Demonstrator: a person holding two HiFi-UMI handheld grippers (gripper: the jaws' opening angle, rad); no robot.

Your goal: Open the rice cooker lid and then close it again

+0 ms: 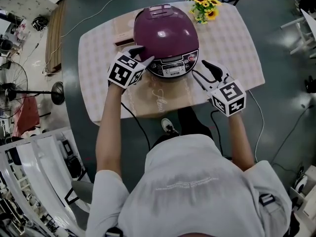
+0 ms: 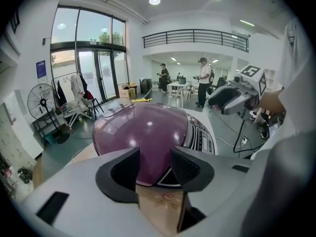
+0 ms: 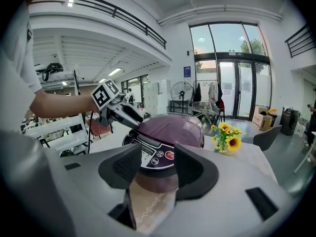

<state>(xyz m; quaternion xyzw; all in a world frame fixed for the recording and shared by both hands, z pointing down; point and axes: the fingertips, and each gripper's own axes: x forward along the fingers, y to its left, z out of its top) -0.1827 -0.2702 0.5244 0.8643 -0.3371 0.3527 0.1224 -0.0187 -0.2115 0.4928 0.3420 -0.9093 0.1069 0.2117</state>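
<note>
Rice cooker flanked by two spread grippers on the surface.

The cooker is set near the middle of the cloth-covered surface with its purple lid down. The left gripper is held at the lid's front-left edge, jaws apart with nothing pinched. The right gripper is held just off the cooker's front-right, jaws likewise spread and empty. Sunflowers are placed behind the cooker.
</note>
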